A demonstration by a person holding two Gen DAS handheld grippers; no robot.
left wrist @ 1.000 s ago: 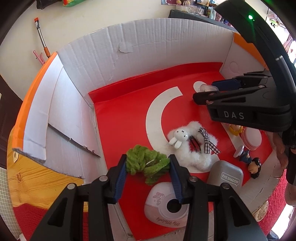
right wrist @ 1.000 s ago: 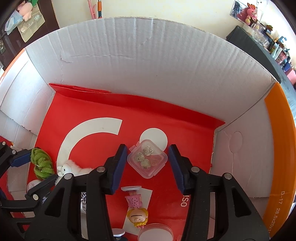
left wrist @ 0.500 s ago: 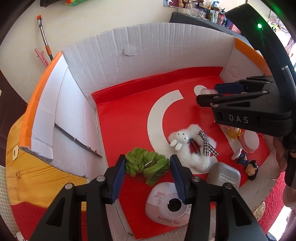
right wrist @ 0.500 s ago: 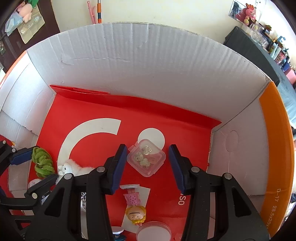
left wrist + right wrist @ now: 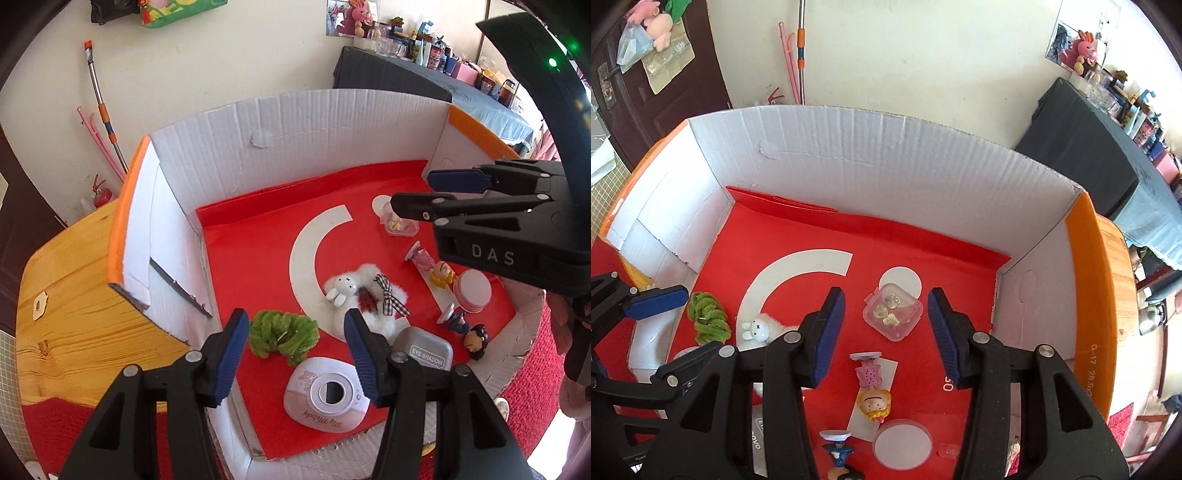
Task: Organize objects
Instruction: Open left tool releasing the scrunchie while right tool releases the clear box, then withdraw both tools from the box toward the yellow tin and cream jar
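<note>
Through the left wrist camera, my left gripper [image 5: 293,341] has pulled up and back over the last second; the box floor looks farther off than before. Its fingers stand wide apart with nothing between the pads. The green scrunchie [image 5: 282,336] lies on the red liner below the gap, nearer the left finger, so I judge it released inside the cardboard box [image 5: 306,129]. Beyond the right finger sits the white bunny plush [image 5: 364,301]; beneath its tip are the pink camera toy [image 5: 327,400] and the grey eye shadow case [image 5: 424,349].

Through the right wrist camera, my right gripper [image 5: 886,328] has risen the same way, jaws spread wide and holding nothing. The small clear case [image 5: 892,314] rests on the liner below the gap, closer to the right finger, clear of both pads. Nearer me, between the fingers, lies the pink figurine [image 5: 871,391].

Both placements look finished; next I would pick another item.
</note>
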